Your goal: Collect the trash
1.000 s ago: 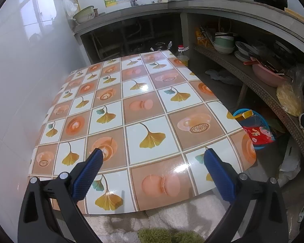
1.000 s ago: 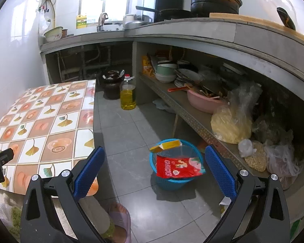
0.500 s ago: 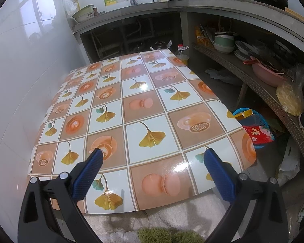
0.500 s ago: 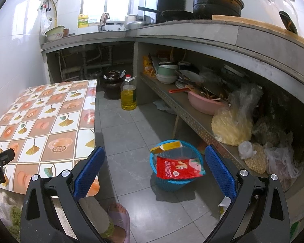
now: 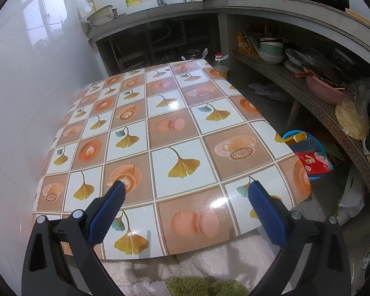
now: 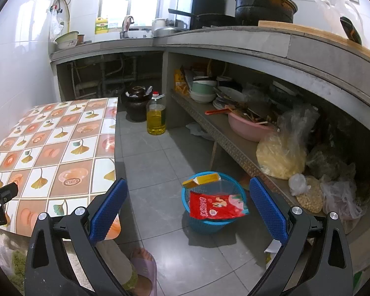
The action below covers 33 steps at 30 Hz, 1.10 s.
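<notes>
Blue basket (image 6: 211, 222) sits on the floor beside the tabletop (image 5: 160, 128), holding a red snack packet (image 6: 215, 206) and a yellow box (image 6: 201, 180). My right tongs (image 6: 186, 201) hang spread wide above it, gripping nothing; my left tongs (image 5: 185, 203) gape empty over the tabletop.

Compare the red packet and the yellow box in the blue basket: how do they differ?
The red packet is a flat, soft printed pouch; the yellow box is a rigid carton. The packet drapes over the basket's near rim, one corner hanging outside; the box lies across the far rim. The packet shows more face than the box. Both rest on top of the basket, and neither gripper holds either.
</notes>
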Available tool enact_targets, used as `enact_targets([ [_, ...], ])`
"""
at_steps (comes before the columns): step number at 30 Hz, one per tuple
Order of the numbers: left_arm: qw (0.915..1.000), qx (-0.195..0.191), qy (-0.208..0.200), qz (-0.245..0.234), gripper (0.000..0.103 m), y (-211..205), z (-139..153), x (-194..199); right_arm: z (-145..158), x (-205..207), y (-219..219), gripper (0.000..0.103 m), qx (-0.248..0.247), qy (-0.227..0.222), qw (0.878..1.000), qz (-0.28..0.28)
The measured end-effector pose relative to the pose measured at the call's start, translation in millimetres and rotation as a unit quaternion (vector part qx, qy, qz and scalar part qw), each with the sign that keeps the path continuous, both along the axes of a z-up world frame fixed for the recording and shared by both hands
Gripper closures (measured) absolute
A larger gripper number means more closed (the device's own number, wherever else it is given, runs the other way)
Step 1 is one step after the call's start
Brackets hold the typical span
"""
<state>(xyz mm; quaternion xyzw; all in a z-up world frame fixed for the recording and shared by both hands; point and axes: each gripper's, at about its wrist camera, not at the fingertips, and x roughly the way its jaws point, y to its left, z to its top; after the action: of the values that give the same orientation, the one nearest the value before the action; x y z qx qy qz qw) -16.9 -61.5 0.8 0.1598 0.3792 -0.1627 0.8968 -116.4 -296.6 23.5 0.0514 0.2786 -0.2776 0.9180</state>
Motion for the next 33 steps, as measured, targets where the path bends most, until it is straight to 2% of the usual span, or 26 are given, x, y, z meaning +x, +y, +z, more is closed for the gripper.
enact_targets([
  [33, 1.0, 0.0, 0.002, -0.002, 0.005, 2.7, 1.6, 2.2, 4.9, -0.2, -4.6, 0.008, -0.005, -0.001, 1.0, 0.004],
])
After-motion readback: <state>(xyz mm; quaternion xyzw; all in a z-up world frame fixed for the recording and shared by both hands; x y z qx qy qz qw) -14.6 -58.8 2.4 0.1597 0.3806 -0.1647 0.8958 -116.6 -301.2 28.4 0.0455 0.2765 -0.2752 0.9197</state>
